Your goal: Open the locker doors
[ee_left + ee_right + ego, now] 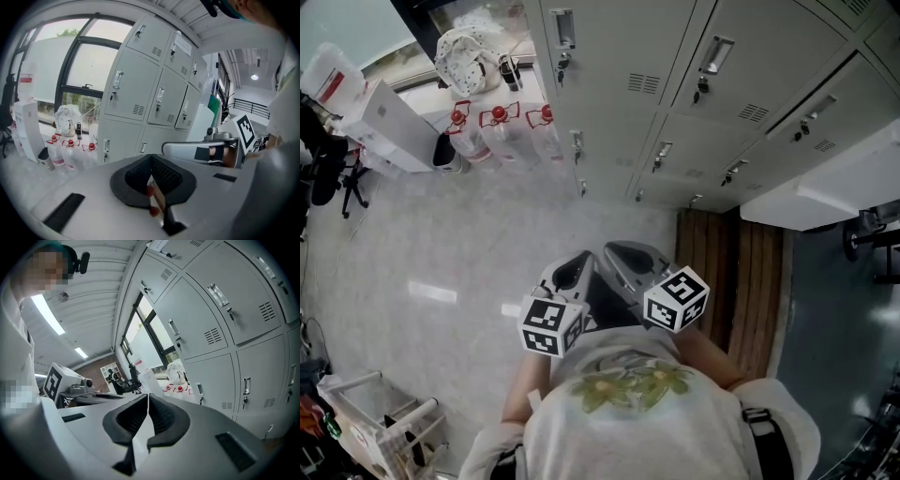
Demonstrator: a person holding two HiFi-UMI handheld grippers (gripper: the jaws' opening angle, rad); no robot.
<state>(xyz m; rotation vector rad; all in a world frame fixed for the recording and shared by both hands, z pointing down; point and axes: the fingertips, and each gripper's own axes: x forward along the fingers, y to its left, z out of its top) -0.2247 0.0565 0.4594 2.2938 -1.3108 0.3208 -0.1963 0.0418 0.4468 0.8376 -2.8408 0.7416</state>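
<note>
In front of the person, well apart from both tools, the lockers (675,75) stand with every visible door shut, their slim handles (715,54) set upright on the doors. The right hand-held gripper (630,261) looks slightly nearer them than the left hand-held gripper (574,272). Both have jaws pressed together, holding and touching nothing.

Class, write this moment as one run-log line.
left gripper: shut, empty | right gripper: shut, empty | locker doors: closed, untouched
</note>
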